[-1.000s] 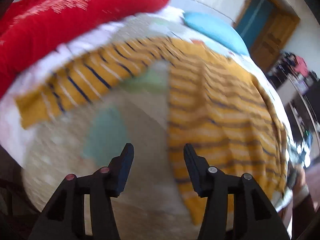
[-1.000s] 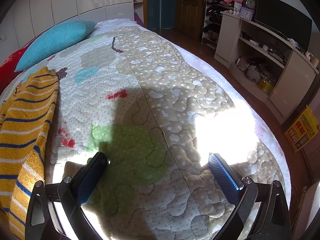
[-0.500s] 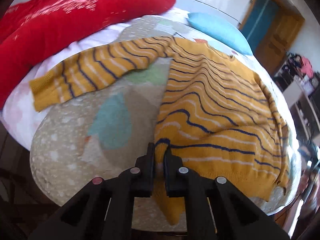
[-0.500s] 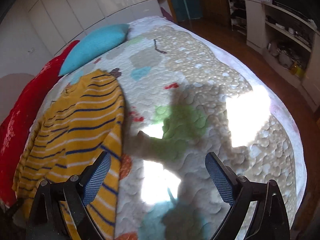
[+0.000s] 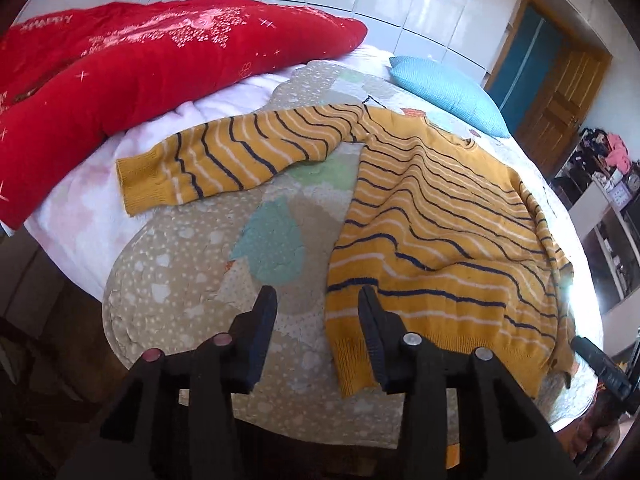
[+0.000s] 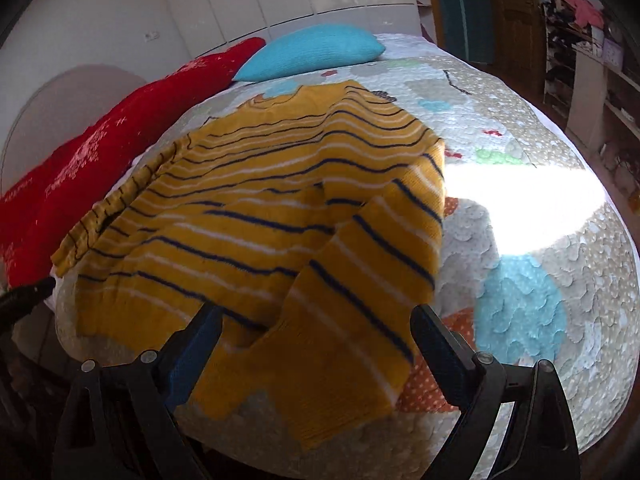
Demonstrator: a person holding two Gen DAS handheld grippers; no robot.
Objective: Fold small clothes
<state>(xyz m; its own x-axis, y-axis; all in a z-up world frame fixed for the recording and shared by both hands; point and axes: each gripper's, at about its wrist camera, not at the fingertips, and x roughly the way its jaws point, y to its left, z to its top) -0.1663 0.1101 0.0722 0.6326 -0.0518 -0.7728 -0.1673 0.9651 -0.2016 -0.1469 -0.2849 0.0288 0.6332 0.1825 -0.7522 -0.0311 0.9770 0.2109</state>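
Left gripper [image 5: 316, 312] is hovering with fingers apart, holding nothing, its right finger just over the hem corner of the yellow striped sweater [image 5: 432, 240]. Right gripper [image 6: 316, 332] is gaping wide, empty, above the folded-over sleeve. Sweater is lying flat on the quilt [image 5: 180, 272], one sleeve stretching toward the red blanket [image 5: 140, 64]; blue pillow [image 5: 444, 92] is sitting beyond.
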